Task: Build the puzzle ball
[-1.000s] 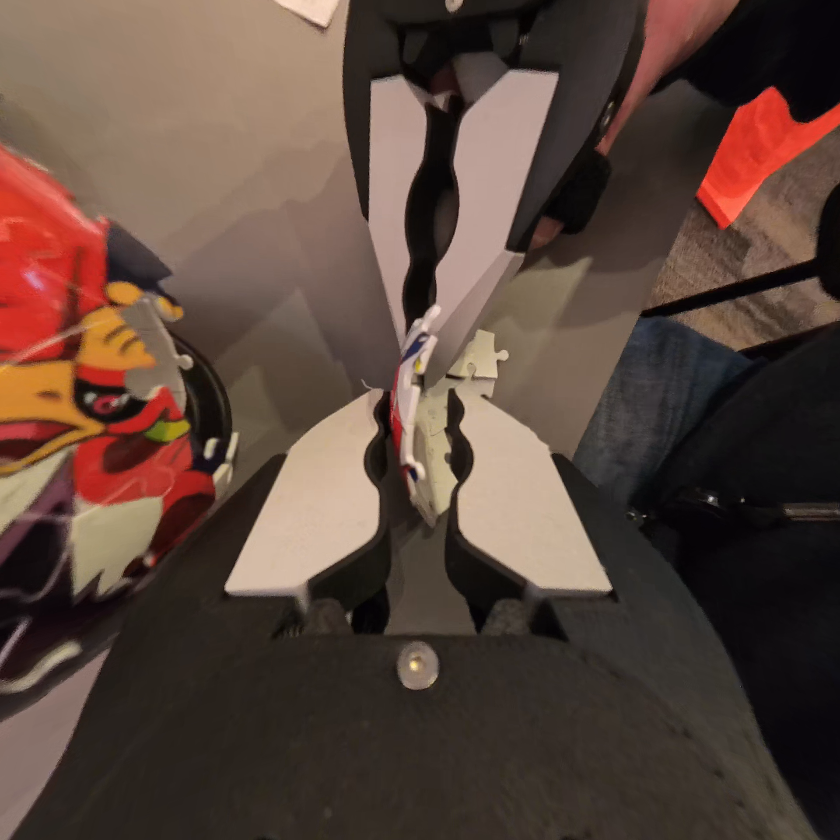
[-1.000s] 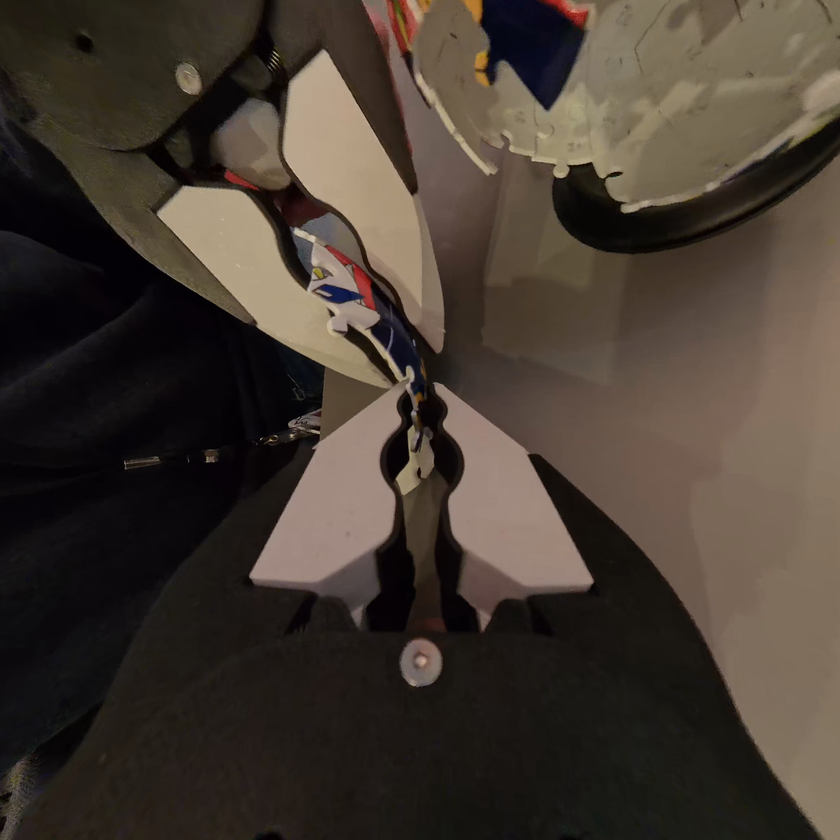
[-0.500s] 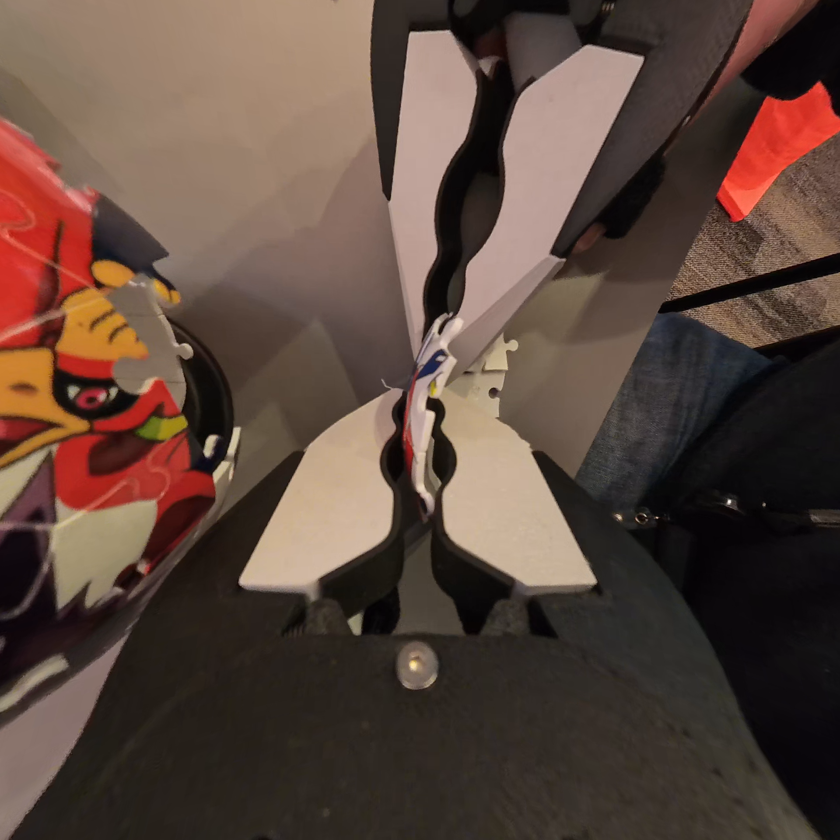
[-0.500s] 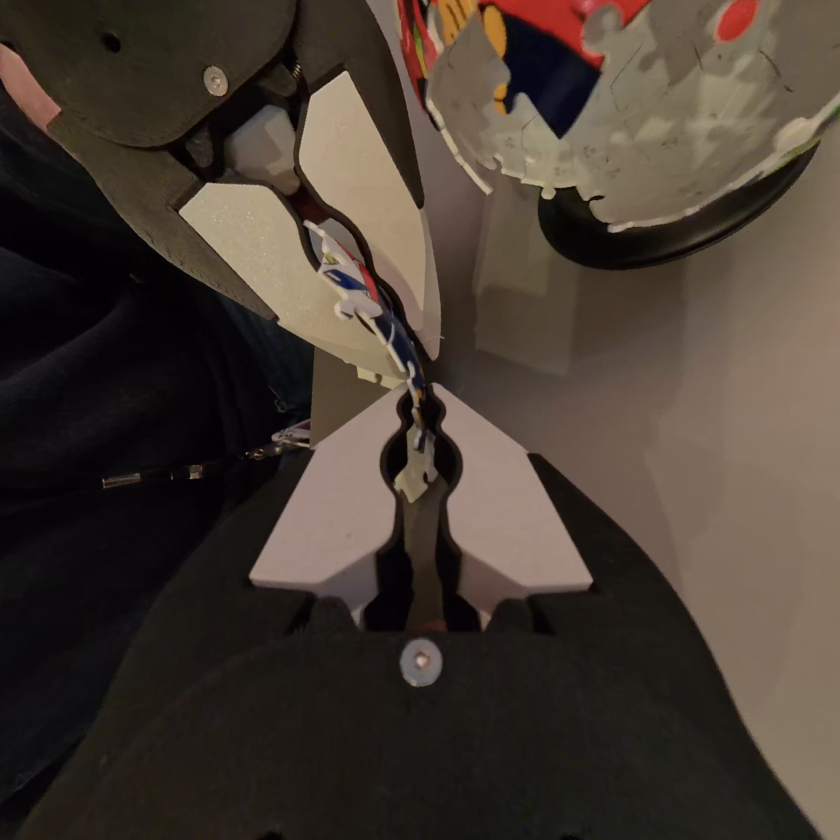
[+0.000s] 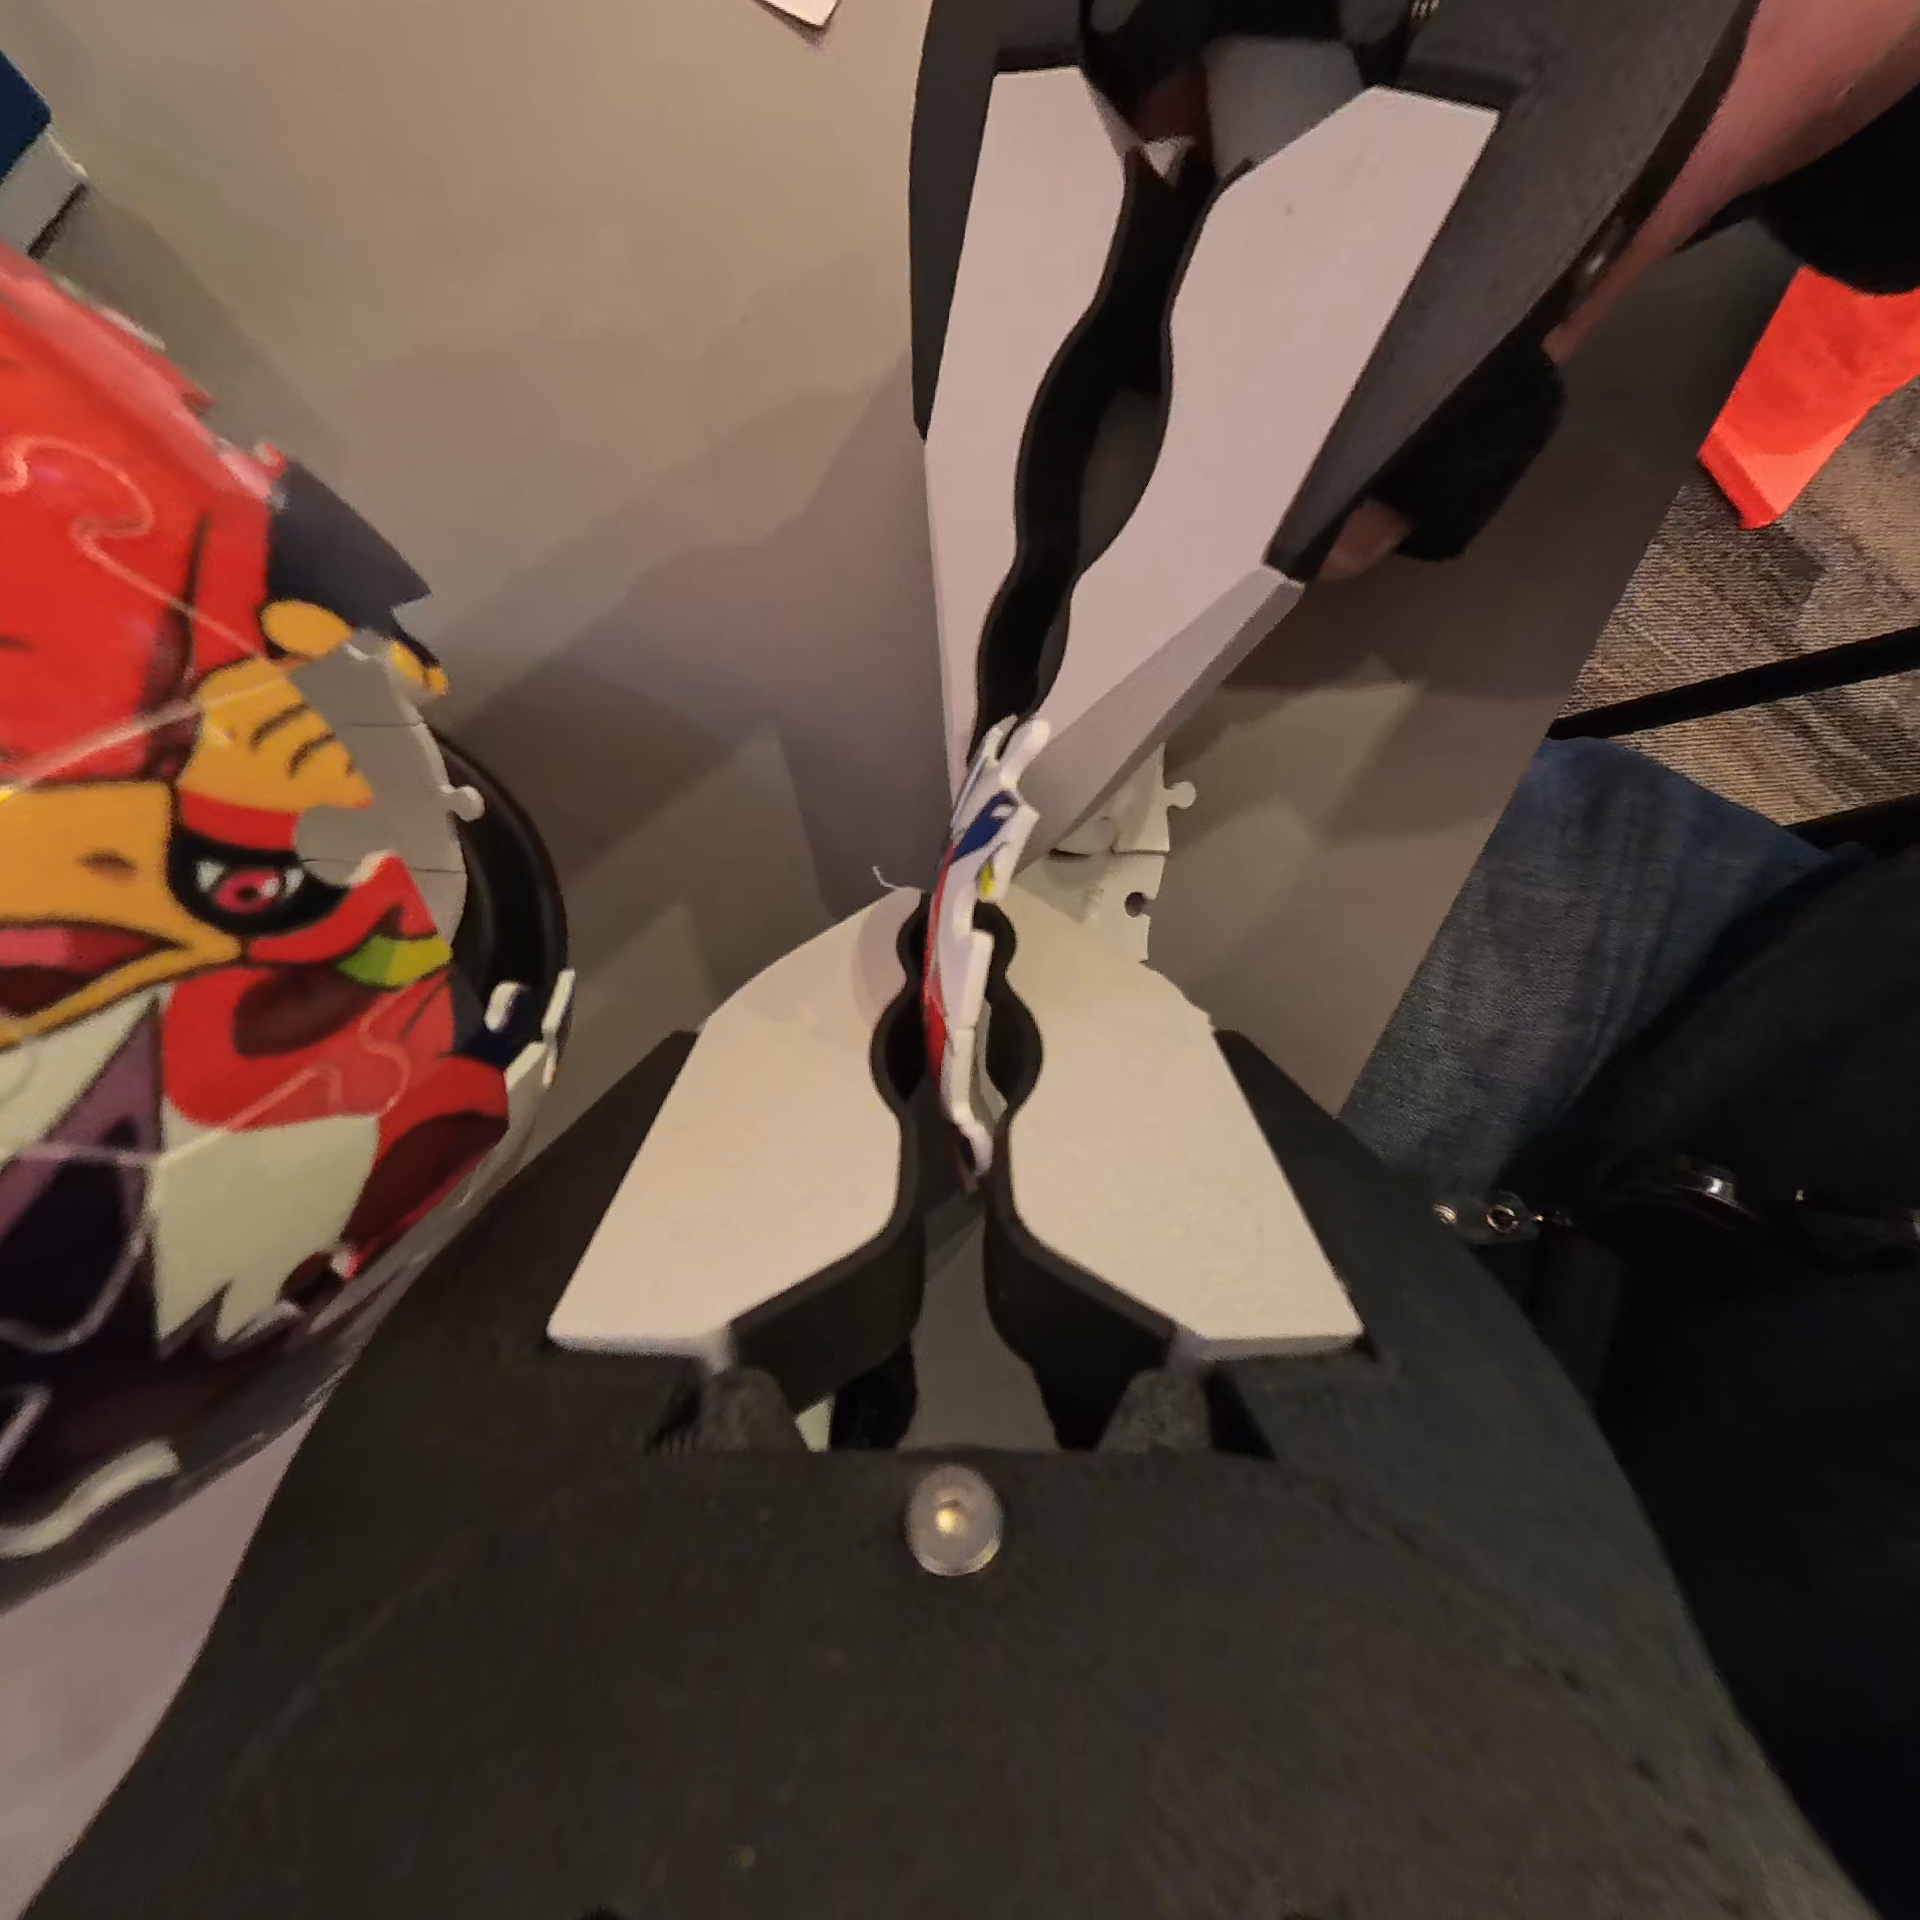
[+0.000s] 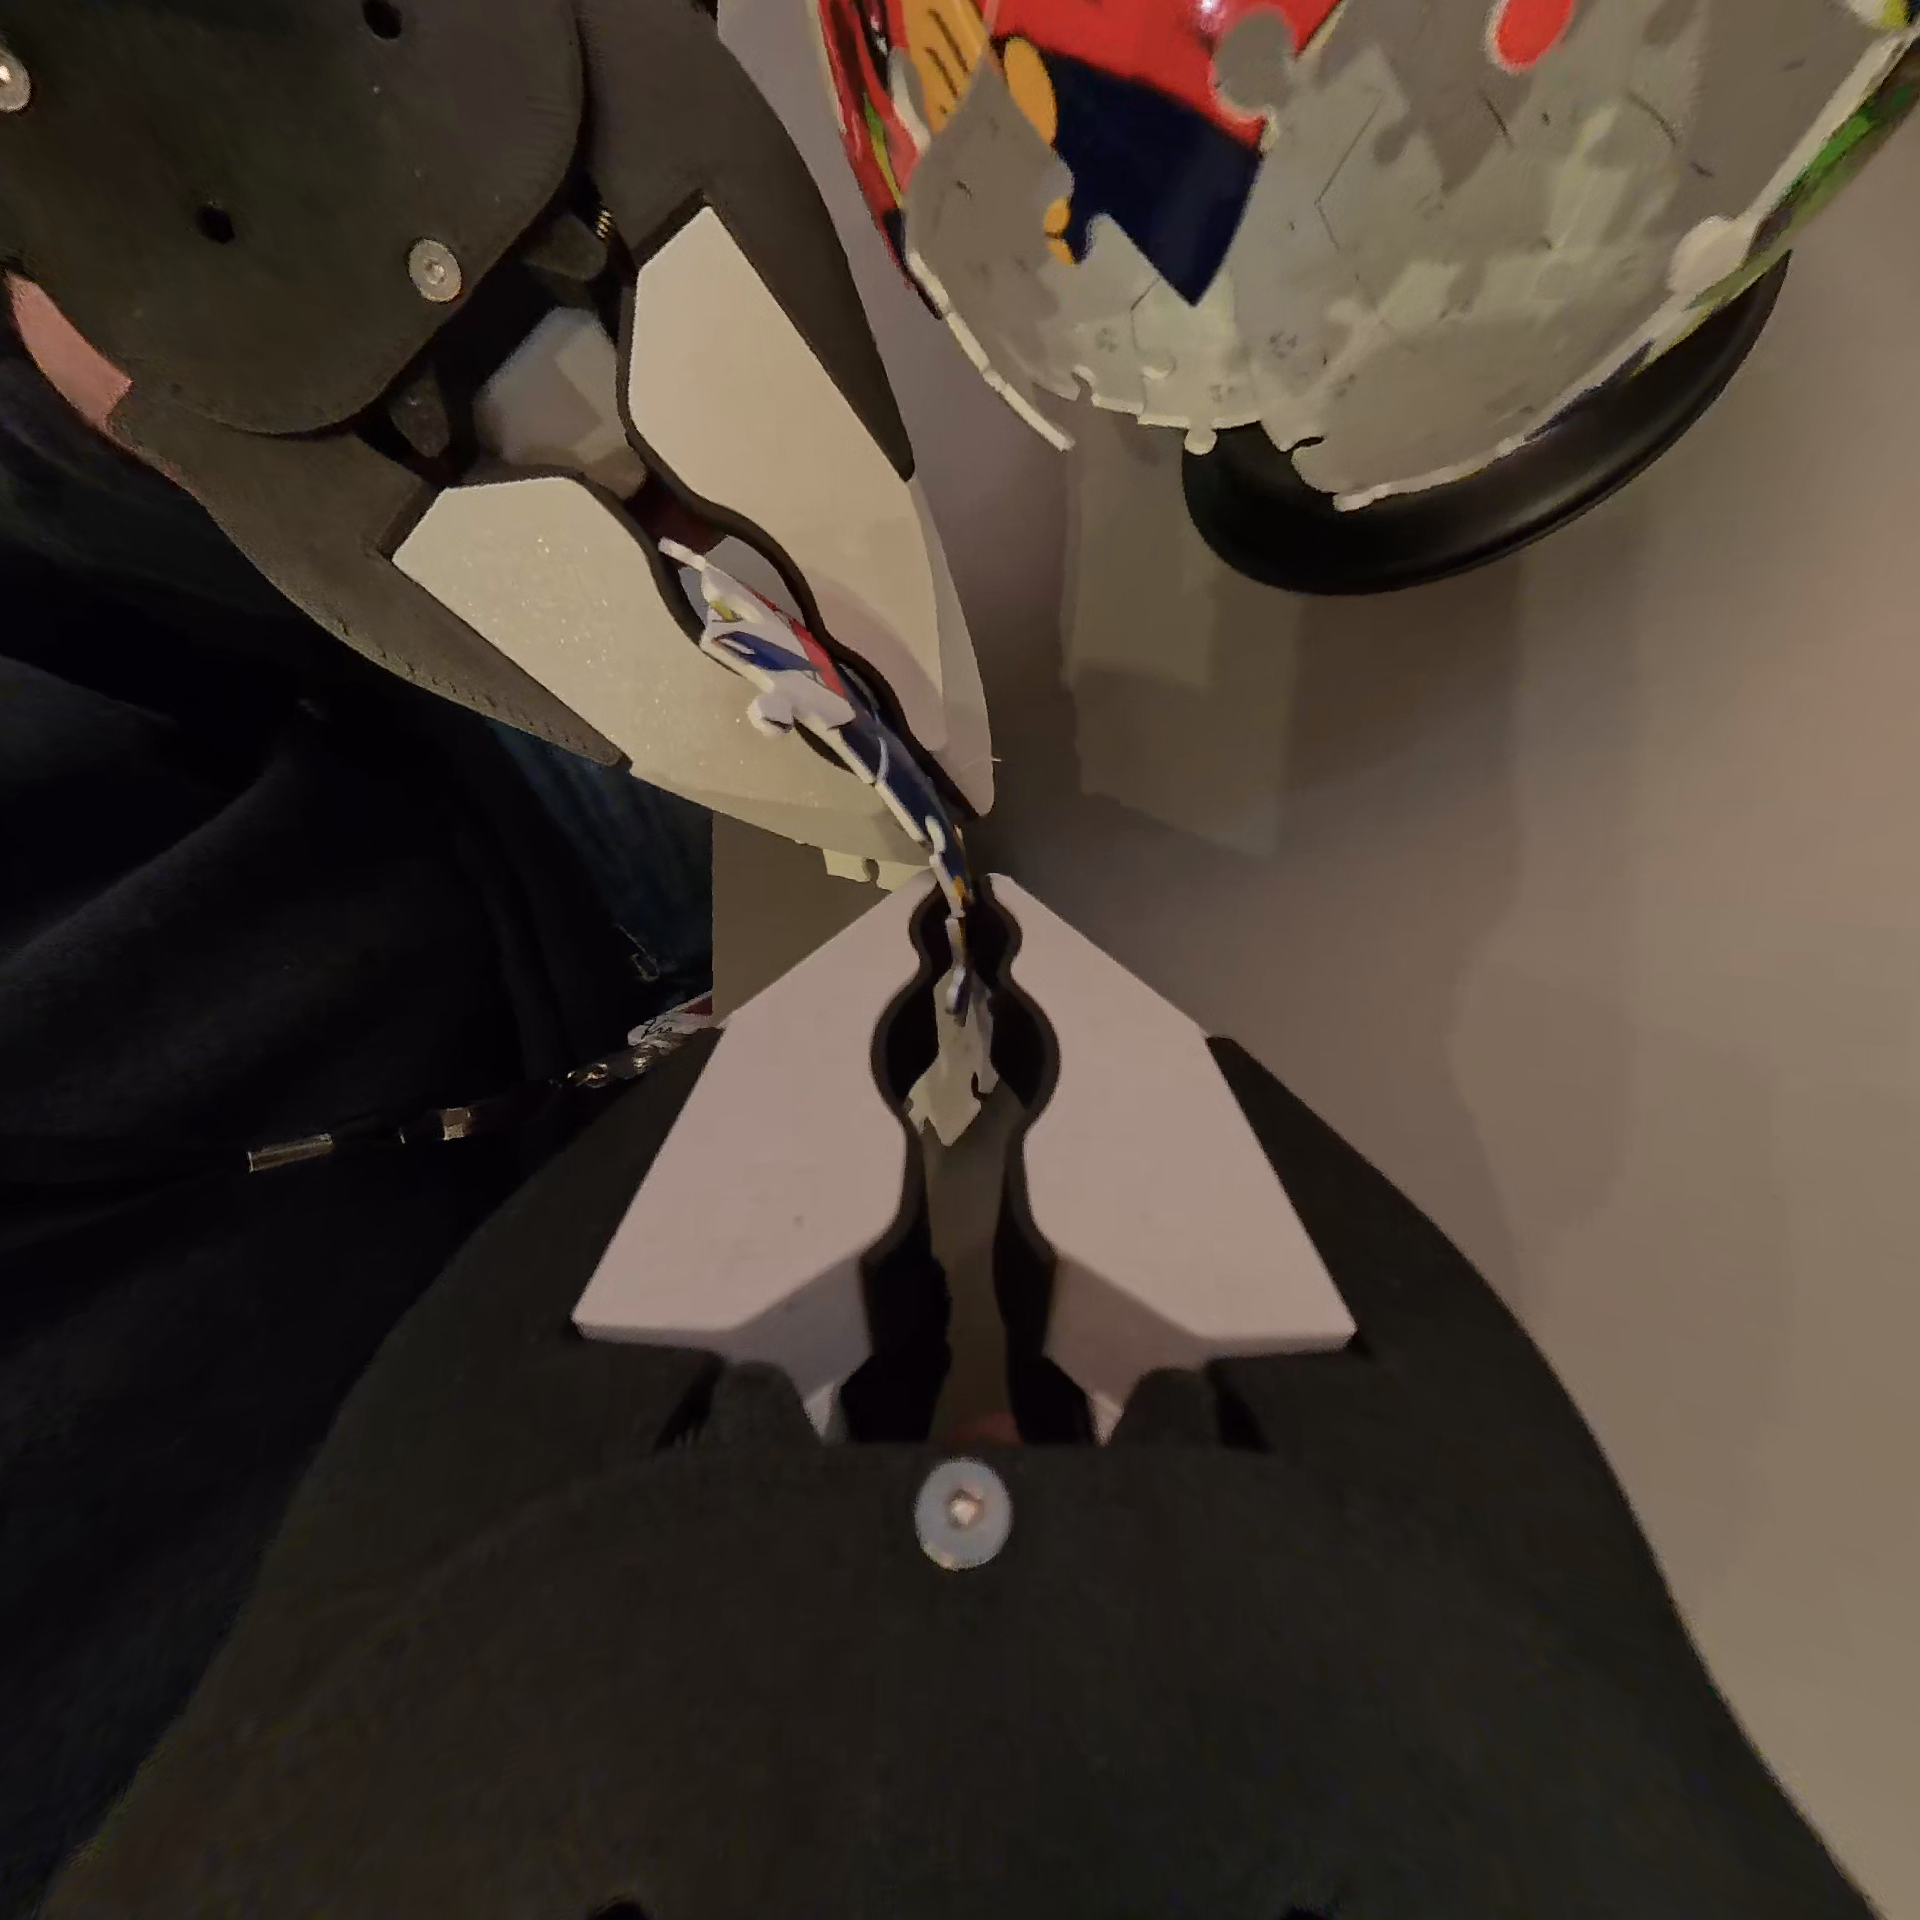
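Note:
The puzzle ball (image 5: 156, 935), red with a cartoon bird face and a gap of missing pieces, sits on a black ring stand (image 5: 520, 904) at the left. The right wrist view shows its grey inside (image 6: 1351, 260) on the ring (image 6: 1455, 530). A short curved strip of joined puzzle pieces (image 5: 961, 997), white, red and blue, is seen edge-on. My left gripper (image 5: 951, 914) is shut on its near end. My right gripper (image 5: 1003, 748) comes from above, shut on the far end. In the right wrist view my right gripper (image 6: 956, 894) pinches the strip (image 6: 951, 1081), meeting the left gripper (image 6: 961, 800) tip to tip.
Two or three loose white pieces (image 5: 1127, 842) lie face down on the grey table (image 5: 623, 364) just behind the grippers. The table edge runs along the right, with a person's legs (image 5: 1558, 935) beyond it. An orange object (image 5: 1818, 384) stands on the carpet. The tips of both grippers are at nearly the same place.
My left gripper's jaws have closed from a wide gap onto the strip. The right gripper stayed shut on it. Both grippers shifted slightly, and the ball looms larger in the right wrist view.

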Tool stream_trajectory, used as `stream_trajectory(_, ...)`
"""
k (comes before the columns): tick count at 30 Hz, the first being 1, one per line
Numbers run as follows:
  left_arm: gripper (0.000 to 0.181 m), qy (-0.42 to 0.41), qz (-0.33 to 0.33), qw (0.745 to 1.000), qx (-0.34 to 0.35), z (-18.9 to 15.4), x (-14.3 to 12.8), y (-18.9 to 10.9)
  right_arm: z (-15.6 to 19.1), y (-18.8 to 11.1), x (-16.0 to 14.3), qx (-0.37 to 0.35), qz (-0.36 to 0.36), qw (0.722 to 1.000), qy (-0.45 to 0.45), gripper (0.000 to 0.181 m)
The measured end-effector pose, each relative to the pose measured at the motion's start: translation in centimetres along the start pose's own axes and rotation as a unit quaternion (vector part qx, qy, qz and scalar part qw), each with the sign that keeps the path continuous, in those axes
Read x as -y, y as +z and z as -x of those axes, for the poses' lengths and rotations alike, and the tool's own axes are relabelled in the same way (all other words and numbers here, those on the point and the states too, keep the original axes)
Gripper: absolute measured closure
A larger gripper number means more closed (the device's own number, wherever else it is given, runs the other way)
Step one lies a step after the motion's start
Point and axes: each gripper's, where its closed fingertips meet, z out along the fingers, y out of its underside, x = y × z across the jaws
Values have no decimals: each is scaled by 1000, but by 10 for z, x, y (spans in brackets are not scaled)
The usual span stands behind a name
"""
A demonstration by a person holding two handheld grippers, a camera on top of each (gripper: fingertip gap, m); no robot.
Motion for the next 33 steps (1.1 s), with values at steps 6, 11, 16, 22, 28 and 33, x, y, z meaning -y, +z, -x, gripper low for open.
stream_trajectory(6,175,-3,-8,1000,1,-1,0,0,-1,1,0,-7,3,1000,-4,180)
stream_trajectory(11,175,-27,-26,999,-11,1,2,-3,0,-6,6,-18,-17,999,-23,174)
stream_trajectory(16,175,-33,-29,999,-9,4,1,-4,-2,-5,0,-17,-7,999,-31,180)
stream_trajectory(22,175,-37,-30,999,-9,4,0,-4,-2,-5,0,-1,-8,999,-33,180)
stream_trajectory(28,175,-44,-33,998,-10,5,0,-3,-4,-9,1,-6,-8,1000,-25,174)
stream_trajectory(33,175,-51,-42,998,-11,7,0,-6,-5,-15,-13,-8,22,1000,-6,157)
